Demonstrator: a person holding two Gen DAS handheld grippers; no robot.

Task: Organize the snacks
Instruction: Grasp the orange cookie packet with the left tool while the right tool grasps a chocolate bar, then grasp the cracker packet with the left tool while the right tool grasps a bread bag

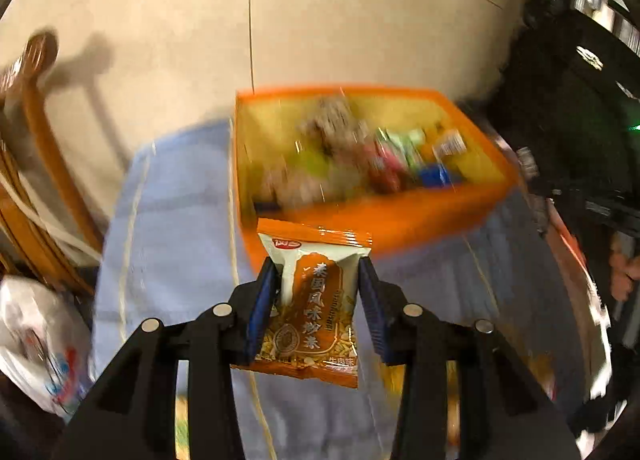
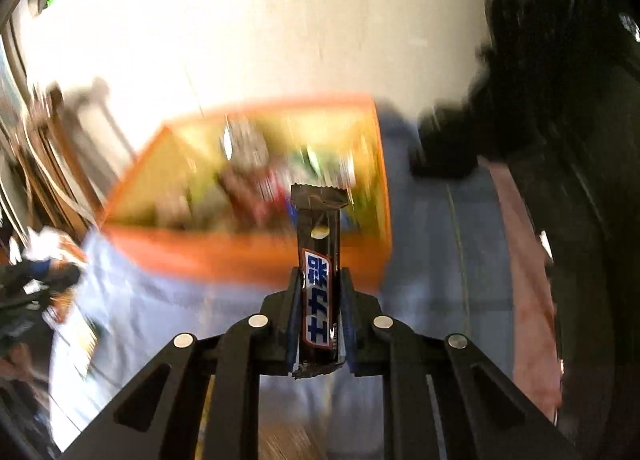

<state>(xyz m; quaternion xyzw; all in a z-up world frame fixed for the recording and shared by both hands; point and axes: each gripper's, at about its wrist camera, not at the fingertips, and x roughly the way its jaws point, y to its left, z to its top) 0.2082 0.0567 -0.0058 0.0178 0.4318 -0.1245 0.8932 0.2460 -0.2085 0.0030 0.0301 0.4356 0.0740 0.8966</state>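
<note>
Left gripper (image 1: pixel 318 266), black frame with blue pads, clamped on an orange-and-white foil snack packet (image 1: pixel 314 300). Chinese print down the packet face reads 泰国风味炒米; small red logo at the top, lower corner text too small to read fully. Picture of rice grains on the lower half. Packet held upright, above the pale blue cloth (image 1: pixel 176 211), near side of the box.

Right gripper (image 2: pixel 320 274), same build, closed narrow on a dark brown chocolate bar in glossy wrapper (image 2: pixel 318 260). Blue characters on a white panel with red edge, seen sideways, read as 士力架. Crimped wrapper end points forward, over the near wall of the box as seen in the right wrist view.

Orange rectangular plastic box (image 1: pixel 384 215) sits on the cloth, yellowish inside, holding mixed packets in green, red, blue and silver; motion blur makes their labels unreadable. A white barcode label shows on one.

Surroundings: cream tiled floor (image 1: pixel 320 19) beyond the table edge, curved wooden chair (image 1: pixel 36 107) at left, crumpled white plastic bag (image 1: pixel 36 340) lower left with red and blue print, illegible. Dark equipment (image 1: pixel 568 107) at right. Nothing lies between either held snack and the box
</note>
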